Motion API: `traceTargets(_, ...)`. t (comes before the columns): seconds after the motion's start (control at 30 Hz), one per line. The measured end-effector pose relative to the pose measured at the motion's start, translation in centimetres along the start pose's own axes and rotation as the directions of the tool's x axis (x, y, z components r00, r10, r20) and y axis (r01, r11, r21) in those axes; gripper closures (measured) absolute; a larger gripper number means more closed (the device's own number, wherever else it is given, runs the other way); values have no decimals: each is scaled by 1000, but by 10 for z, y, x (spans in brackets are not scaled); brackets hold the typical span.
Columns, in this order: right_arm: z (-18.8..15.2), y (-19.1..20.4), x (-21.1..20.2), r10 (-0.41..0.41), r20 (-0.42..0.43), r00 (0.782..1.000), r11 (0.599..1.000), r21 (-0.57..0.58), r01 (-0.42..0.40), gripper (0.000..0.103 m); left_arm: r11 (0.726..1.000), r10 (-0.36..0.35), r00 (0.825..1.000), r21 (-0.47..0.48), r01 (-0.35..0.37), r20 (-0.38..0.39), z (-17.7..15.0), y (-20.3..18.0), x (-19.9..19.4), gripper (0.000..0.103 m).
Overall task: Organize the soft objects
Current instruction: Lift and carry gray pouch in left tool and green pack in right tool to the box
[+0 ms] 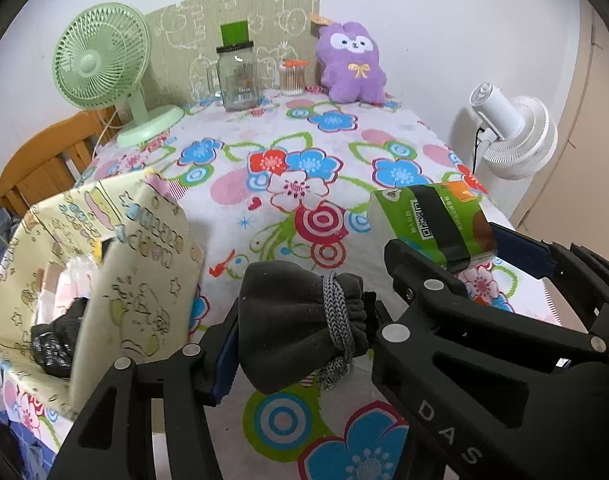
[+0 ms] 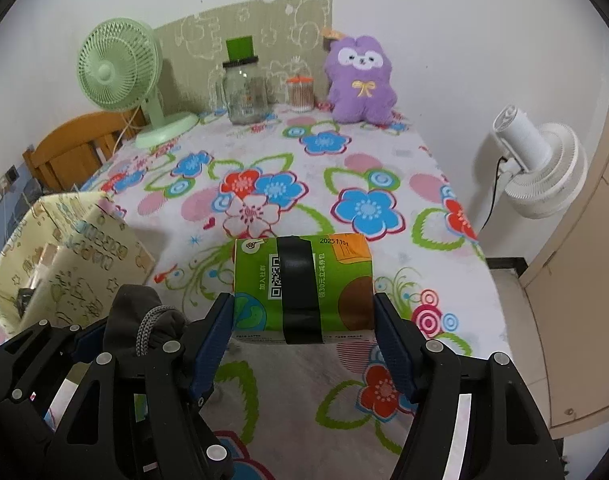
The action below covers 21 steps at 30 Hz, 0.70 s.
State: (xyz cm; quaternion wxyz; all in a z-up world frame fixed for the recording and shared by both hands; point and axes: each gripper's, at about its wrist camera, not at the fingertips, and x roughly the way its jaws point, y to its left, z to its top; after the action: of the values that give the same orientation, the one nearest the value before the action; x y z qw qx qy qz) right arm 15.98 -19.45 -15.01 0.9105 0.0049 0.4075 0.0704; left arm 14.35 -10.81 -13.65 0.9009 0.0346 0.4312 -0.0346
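Note:
My left gripper (image 1: 304, 332) is shut on a dark grey drawstring pouch (image 1: 296, 320) tied with a grey cord, held above the floral tablecloth. My right gripper (image 2: 304, 320) is shut on a green tissue pack (image 2: 304, 288) with a black tape band; the pack also shows in the left wrist view (image 1: 432, 220). The pouch shows at lower left in the right wrist view (image 2: 140, 320). A yellow cartoon-print fabric bin (image 1: 104, 260) stands at the left and holds dark and pale soft items. A purple plush toy (image 1: 352, 64) sits at the table's far end.
A green desk fan (image 1: 100, 64), a glass jar (image 1: 238, 76) and a cotton-swab tub (image 1: 292, 76) stand along the far edge. A white fan (image 1: 512, 136) stands off the table's right side. A wooden chair (image 1: 48, 160) is at the left.

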Motion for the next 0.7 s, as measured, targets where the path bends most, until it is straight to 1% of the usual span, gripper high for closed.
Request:
traceTargets(0.33, 3, 4, -36, -17, 63, 998, 1000, 11, 16, 32, 1000, -13, 998, 17, 12, 56, 3, 0, -32, 42)
traceTargets(0.7, 6, 10, -75, -30, 128, 991, 999, 26, 27, 32, 999, -20, 990, 46, 13, 138, 5, 2, -72, 42)
